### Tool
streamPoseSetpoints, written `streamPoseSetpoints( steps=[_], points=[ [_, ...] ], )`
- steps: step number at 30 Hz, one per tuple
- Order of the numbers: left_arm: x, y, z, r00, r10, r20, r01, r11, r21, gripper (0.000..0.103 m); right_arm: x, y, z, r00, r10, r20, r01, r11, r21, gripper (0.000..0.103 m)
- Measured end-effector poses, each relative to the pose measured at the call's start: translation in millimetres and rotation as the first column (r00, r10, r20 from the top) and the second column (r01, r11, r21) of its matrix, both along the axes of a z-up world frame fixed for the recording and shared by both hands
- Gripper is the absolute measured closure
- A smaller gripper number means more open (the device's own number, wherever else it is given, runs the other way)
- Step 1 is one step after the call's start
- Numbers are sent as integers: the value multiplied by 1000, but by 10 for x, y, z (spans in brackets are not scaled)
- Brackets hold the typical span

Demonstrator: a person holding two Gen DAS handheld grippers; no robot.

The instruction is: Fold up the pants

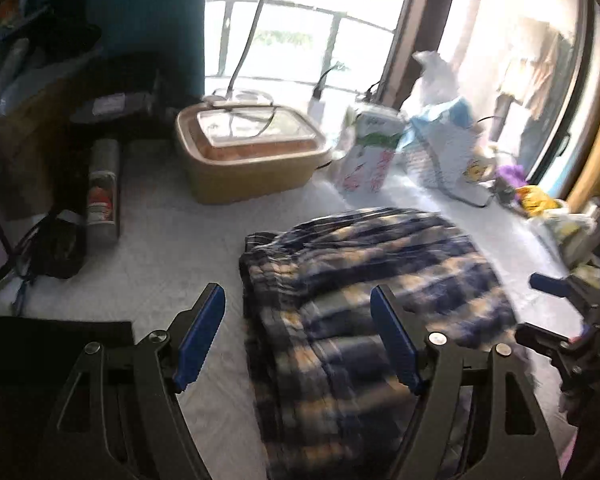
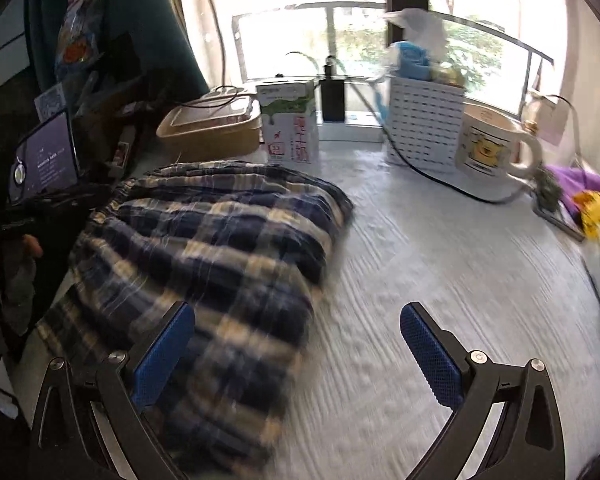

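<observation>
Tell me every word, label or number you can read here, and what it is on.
None reads clearly.
White-and-green milk carton: pink characters, too blurred.
Cream mug with yellow cartoon: small print, illegible.
Lit purple screen: pale lines, too small.
Grey cylindrical can with red label: blurred.

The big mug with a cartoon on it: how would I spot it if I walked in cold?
Start at the bright window behind the white textured tabletop. On the table's far side stands a white slotted plastic basket; the cream ceramic mug sits beside it, on its right in the right wrist view. It alone has a loop handle and a yellow cartoon print.
</observation>
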State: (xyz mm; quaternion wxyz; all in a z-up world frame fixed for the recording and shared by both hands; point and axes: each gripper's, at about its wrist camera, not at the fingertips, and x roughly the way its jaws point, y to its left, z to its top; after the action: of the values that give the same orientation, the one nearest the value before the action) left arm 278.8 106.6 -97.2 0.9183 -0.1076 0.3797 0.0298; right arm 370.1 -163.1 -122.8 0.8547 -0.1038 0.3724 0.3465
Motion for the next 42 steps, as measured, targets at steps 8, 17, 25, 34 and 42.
streamPoseSetpoints(
  steps=[8, 17, 25, 34, 42],
  points=[
    [208, 272, -317, 993, 54, -102, -58, 997, -41, 25, 296, 404, -326, 991, 35, 126, -4, 972, -234, 0],
    [258, 273, 59, 1000, -13, -29, 14, 999, 48, 25, 440, 150, 9, 996, 5, 93, 5, 994, -105, 0],
    [453, 279, 75, 996, -83, -37, 82, 996, -34, 25, 669, -120, 190, 997, -62, 36, 62, 998, 21, 0],
    [624, 296, -293, 982, -124, -143, 110, 989, -103, 25, 1012, -17, -3, 996, -45, -80, 52, 995, 80, 0],
    [677, 300, -343, 974, -183, -133, 168, 979, -114, 25, 1160, 265, -289, 991, -2, -130, 9, 999, 54, 10]
  ],
)
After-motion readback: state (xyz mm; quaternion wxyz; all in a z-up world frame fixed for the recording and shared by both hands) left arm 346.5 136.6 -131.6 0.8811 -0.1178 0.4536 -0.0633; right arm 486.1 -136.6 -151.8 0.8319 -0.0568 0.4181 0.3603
